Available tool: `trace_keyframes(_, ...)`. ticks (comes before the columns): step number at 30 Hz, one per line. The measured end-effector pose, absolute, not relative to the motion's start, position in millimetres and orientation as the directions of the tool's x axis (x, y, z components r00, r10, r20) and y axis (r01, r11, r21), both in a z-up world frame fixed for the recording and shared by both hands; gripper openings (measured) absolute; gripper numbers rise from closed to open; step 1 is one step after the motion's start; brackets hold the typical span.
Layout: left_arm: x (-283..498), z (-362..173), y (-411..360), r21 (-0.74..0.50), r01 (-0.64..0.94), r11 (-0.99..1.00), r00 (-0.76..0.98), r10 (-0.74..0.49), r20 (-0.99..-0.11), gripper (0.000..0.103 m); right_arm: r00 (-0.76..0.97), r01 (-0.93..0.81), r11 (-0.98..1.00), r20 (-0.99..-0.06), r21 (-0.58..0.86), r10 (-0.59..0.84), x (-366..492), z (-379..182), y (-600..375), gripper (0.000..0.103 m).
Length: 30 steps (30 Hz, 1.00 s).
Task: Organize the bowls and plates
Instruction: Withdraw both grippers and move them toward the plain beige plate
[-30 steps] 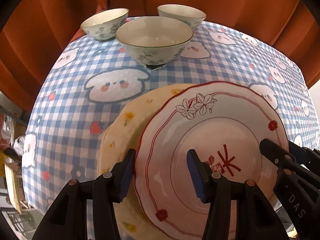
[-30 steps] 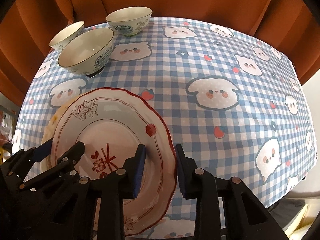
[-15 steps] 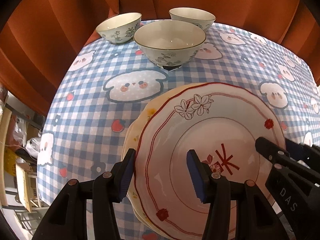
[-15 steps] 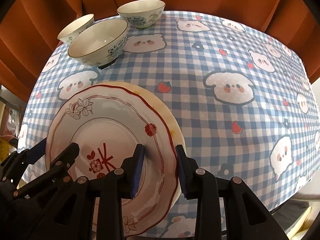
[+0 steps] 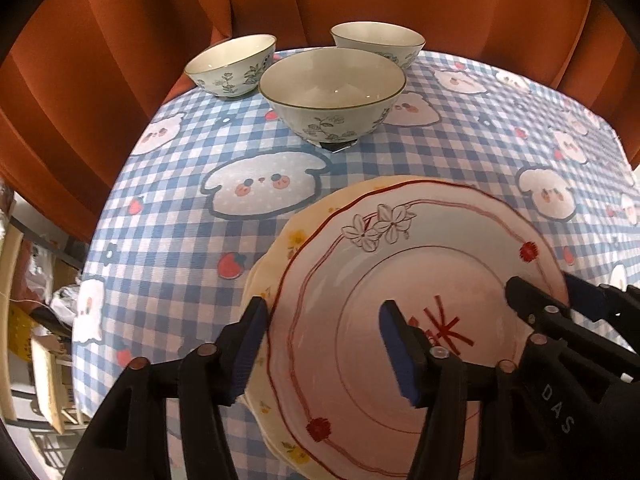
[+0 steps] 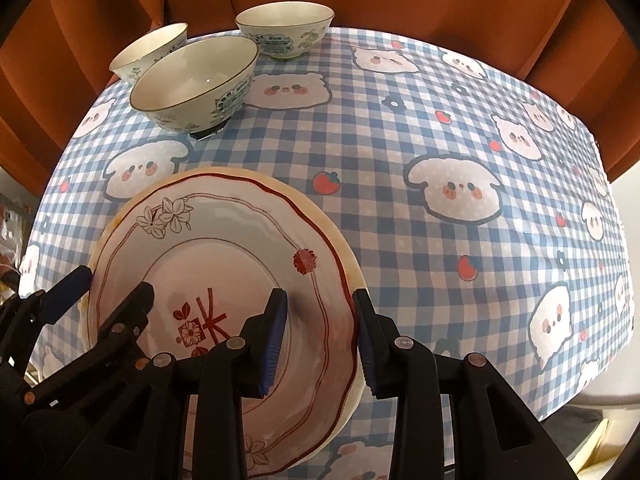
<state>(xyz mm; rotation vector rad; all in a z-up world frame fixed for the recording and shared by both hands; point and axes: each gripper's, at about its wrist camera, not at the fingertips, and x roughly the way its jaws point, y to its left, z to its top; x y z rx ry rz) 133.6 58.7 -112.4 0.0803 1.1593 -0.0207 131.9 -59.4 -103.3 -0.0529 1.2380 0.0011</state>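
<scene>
On the tabletop (image 6: 400, 152): a blue-and-white checked cloth with bear faces and strawberries covered it, with rust-orange curtain (image 5: 120, 40) behind.
Plates, two: a white red-rimmed plate (image 5: 400, 280) lay on a cream yellow-flowered plate (image 5: 298, 236), almost centred, the cream rim showing as a crescent on its left side in the left wrist view and as a narrow band along the right side in the right wrist view; the stack sat at the near edge of the cloth.
Bowls, three: a large bowl (image 5: 332, 92) stood nearest the plates, with a left rear bowl (image 5: 232, 66) and a right rear bowl (image 5: 378, 42) behind it; all were upright, empty and separate, each close beside the others at the far left corner.
Left tongs (image 5: 324, 344): jaws wide apart, straddling the left rim of the plate stack, one finger outside the rim and one over the plate's well; nothing pinched as far as could be seen.
Right tongs (image 6: 320, 336): jaws spread either side of the stack's right rim, not clamped down on it.
Progress: plates looked stacked, so that half seemed done or nearly so.
Left to do: by my judgement, nesting the three bowls, none of which was yet inside another.
</scene>
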Motion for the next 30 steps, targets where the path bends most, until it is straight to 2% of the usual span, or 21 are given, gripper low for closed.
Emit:
trace_keyframes(10, 140, -107, 71, -0.029, 0.072, 0.997, 0.4, -0.056, -0.915, 0.076, 0.303, 0.0, 0.998, -0.951, -0.059, -0.056, 136, -100, -60, 0.039)
trace_keyframes(17, 153, -86, 84, -0.06, 0.062, 0.996, 0.436, -0.081, -0.896, 0.08, 0.327, -0.019, 0.999, -0.944, -0.047, -0.038, 146, -81, -54, 0.042)
trace_keyframes(21, 164, -70, 90, -0.038, 0.053, 0.998, 0.483, -0.059, -0.873, 0.085, 0.357, -0.025, 1.0, -0.934, -0.004, 0.005, 159, -66, -53, 0.043)
trace_keyframes(30, 211, -58, 101, -0.024, 0.011, 1.0, 0.51, -0.026, -0.86, 0.087, 0.433, -0.024, 0.999, -0.901, 0.022, 0.03, 204, -40, -50, 0.056)
